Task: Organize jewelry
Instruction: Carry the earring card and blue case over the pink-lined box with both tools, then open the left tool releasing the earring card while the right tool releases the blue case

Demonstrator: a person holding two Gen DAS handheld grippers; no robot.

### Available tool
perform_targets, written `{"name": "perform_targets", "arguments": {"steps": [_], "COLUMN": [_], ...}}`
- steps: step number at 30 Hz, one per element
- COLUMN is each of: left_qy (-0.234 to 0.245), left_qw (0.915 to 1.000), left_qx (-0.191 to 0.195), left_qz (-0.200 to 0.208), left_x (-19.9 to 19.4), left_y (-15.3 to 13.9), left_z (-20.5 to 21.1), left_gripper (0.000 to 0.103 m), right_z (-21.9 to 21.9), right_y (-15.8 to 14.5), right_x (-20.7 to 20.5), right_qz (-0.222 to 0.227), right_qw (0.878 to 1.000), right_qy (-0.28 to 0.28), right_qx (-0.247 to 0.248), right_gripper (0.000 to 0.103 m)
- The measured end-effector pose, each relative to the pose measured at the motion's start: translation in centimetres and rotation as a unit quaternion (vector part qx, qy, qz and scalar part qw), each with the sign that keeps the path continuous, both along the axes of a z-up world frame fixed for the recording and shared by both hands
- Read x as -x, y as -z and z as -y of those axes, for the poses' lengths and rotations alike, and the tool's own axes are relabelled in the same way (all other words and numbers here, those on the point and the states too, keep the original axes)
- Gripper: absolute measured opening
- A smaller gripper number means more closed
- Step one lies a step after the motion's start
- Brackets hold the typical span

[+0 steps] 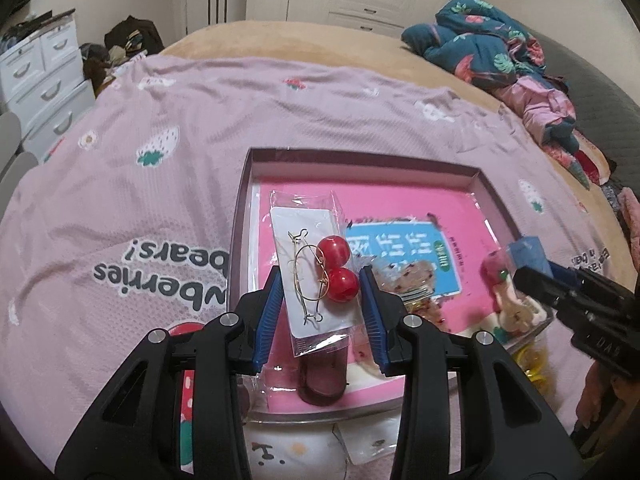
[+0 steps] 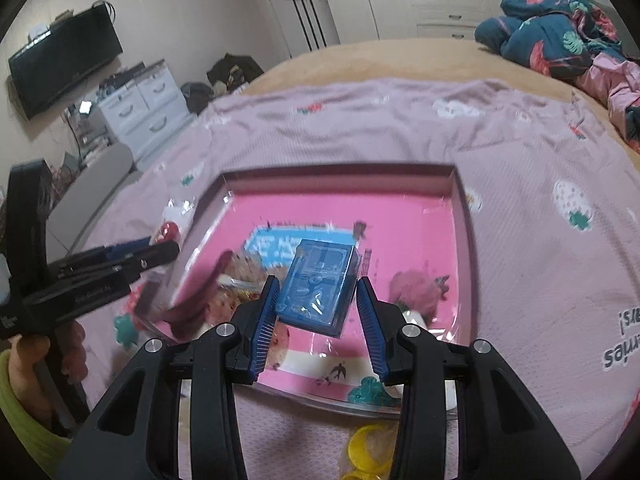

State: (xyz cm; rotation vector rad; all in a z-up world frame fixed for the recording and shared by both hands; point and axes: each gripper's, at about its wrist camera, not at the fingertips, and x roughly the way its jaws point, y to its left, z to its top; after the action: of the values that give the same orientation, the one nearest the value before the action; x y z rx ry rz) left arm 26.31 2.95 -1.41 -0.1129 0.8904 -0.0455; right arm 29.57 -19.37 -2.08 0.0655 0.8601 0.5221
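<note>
Left gripper (image 1: 322, 300) is closed on an earring card (image 1: 310, 268) in a clear sleeve — blue pads press both long edges. The card is white and carries two gold wire hoops with two red beads (image 1: 336, 268). It hangs tilted above the near left part of the tray (image 1: 360, 156).

Right gripper (image 2: 316, 300) is closed on a small clear blue box (image 2: 318, 284) — the left pad touches its side, and the right pad looks to meet its clear wrap, though blur makes that contact hard to confirm. The box is held tilted over the middle of the tray.

The tray is a shallow dark-walled box with a pink liner, and it sits on a lilac strawberry-print blanket (image 1: 140, 184) spread over the bed. A blue-and-white printed card (image 1: 404, 252) lies flat on the liner. Near it lie a packet with speckled contents (image 1: 404, 280) and a pink-and-white trinket (image 1: 504, 292) by the right wall; both are blurred and details are unreadable.

A dark red cylinder (image 1: 322, 380) sits below the earring card at the tray's near edge. Yellow rings (image 2: 366, 450) lie on the blanket just outside the near wall.

In the right wrist view the left gripper enters from the left edge, held by a hand (image 2: 28, 364) with a yellow-green sleeve (image 2: 24, 432).

A heap of dark floral clothes (image 1: 488, 40) lies at the far right of the bed. White drawers (image 1: 36, 76) stand against the left wall.
</note>
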Motion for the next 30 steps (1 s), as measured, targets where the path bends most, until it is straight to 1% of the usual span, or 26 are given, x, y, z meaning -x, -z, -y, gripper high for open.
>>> {"name": "perform_targets", "arguments": {"steps": [5, 9, 20, 24, 30], "left_qy": [0.0, -0.003, -0.002, -0.01, -0.019], "left_qw": [0.9999, 0.9998, 0.9995, 0.9993, 0.999], "left_qx": [0.0, 0.0, -0.008, -0.005, -0.007], "left_qz": [-0.013, -0.019, -0.031, -0.035, -0.041], "left_x": [-0.3, -0.3, -0.4, -0.4, -0.3], "left_y": [1.1, 1.6, 2.7, 2.8, 3.0], "left_z": [0.0, 0.0, 0.3, 0.2, -0.1], "left_gripper": [0.03, 0.031, 0.032, 0.032, 0.033], "right_z": [-0.7, -1.1, -2.0, -2.2, -2.1], "right_y": [1.8, 2.6, 3.4, 4.2, 4.2], "right_x": [-0.3, -0.1, 0.2, 0.1, 0.1], "right_qz": [-0.019, -0.026, -0.035, -0.048, -0.05], "right_qw": [1.0, 0.999, 0.998, 0.997, 0.997], "right_qy": [-0.006, -0.013, -0.036, -0.039, -0.04], "right_qx": [0.01, 0.016, 0.029, 0.037, 0.039], "right_gripper": [0.038, 0.038, 0.038, 0.038, 0.039]}}
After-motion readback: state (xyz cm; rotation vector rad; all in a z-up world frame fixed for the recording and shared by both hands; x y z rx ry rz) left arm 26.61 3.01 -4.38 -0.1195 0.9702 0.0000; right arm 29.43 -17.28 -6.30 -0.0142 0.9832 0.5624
